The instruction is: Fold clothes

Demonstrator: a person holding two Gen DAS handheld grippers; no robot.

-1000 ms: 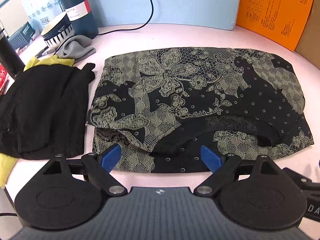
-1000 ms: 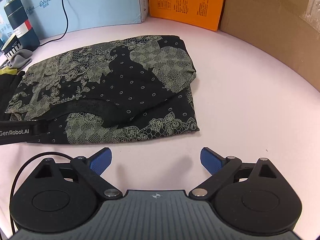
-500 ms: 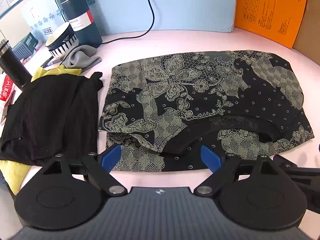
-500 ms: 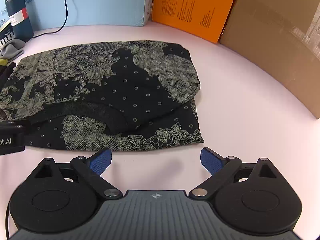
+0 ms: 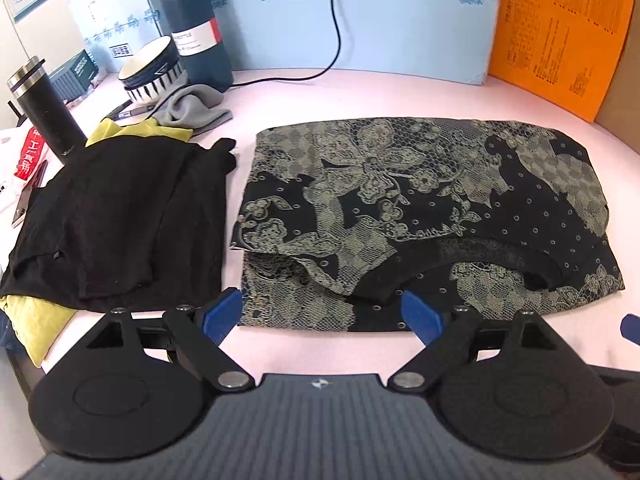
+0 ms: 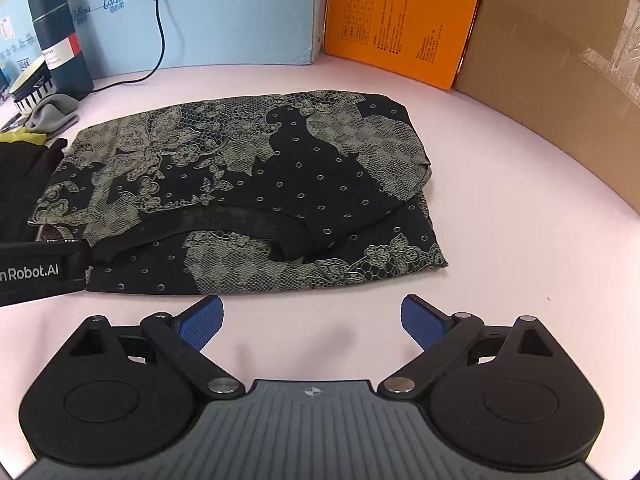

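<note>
A black garment with a beige lace and flower print lies folded into a rectangle on the pink table; it also shows in the right wrist view. My left gripper is open and empty, just above the garment's near edge. My right gripper is open and empty, above bare table just short of the garment's near right part. The left gripper's body shows at the left edge of the right wrist view.
A folded black garment lies on yellow cloth to the left. Behind it stand a dark flask, a striped bowl, a grey cloth and a tall bottle. Blue, orange and cardboard boxes wall the back and right.
Both grippers have drawn back and risen from the garment, staying open. More of the table and the items on the left have come into view.
</note>
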